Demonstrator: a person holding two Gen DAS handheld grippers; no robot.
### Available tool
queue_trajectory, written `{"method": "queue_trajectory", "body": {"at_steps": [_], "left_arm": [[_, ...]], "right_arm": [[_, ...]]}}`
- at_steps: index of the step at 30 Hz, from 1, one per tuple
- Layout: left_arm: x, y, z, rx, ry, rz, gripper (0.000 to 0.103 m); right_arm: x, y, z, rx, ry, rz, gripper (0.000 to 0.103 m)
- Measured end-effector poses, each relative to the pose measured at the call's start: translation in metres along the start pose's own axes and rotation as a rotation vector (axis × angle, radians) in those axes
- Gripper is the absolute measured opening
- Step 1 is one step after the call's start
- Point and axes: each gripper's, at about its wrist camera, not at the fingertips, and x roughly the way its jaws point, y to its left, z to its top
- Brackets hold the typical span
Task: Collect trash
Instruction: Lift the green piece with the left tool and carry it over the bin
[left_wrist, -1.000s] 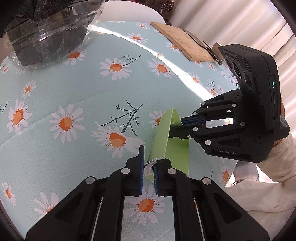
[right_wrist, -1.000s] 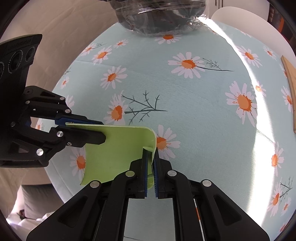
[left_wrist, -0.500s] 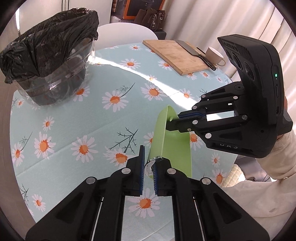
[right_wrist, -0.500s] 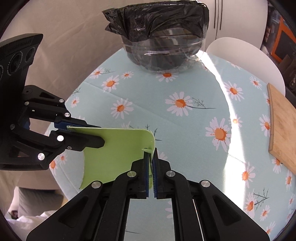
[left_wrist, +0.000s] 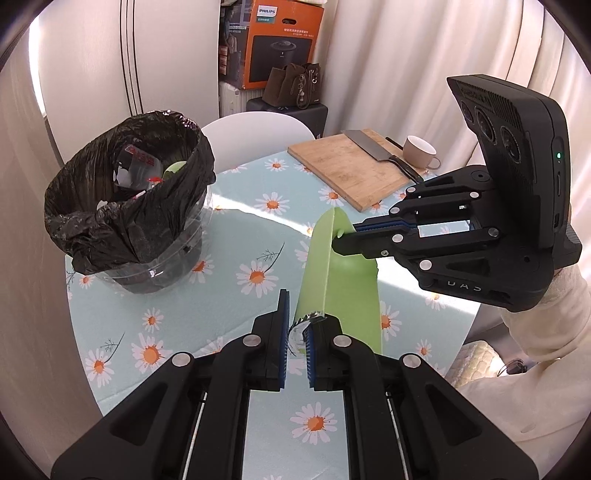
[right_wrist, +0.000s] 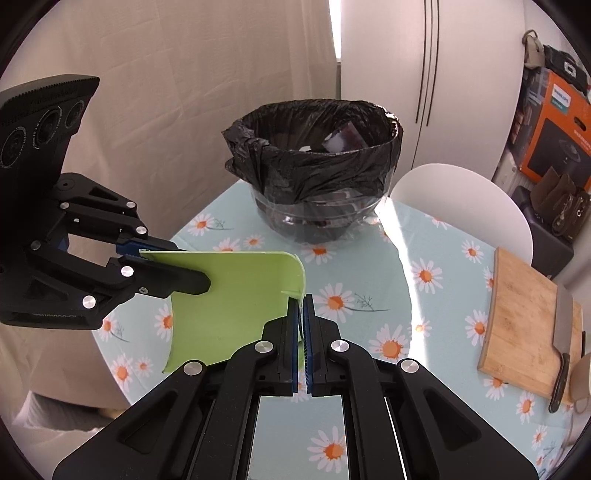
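Now both grippers carry the flat green foil-lined wrapper (left_wrist: 343, 280) clear of the table.

Left wrist view: left gripper (left_wrist: 296, 334) pinches its torn end, lifted since a second ago, so the far-left black-bagged bin (left_wrist: 129, 206) shows; "PHILIPS" box (left_wrist: 282, 42) behind.
Right wrist view: right gripper (right_wrist: 302, 317) clamps the wrapper's corner.

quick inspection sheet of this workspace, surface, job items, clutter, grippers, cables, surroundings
surface: round table with daisy-print cloth, sunlit strip across it
job's things: green wrapper held above the table; bin lined with a black bag, trash already inside
clutter: cutting board with a cleaver on it, cup beside it
grippers: left gripper shut on one end of the wrapper, right gripper shut on the other
cables: nothing seen
surroundings: white chair, curtains, orange carton, brown bag
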Motion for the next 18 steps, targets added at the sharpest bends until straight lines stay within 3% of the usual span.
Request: {"method": "queue_trajectory", "body": {"at_steps": [10,18], "left_arm": [[-0.025,0.031,0.037,0.019,-0.102,0.022,0.009],[-0.033,0.072,0.060,-0.024,-0.161,0.023,0.008]], "right_arm": [[-0.014,-0.005,0.051,-0.025,-0.073,-0.026,0.003],[-0.001,-0.010,0.098,-0.053,-0.090,-0.020,0.003]]}}
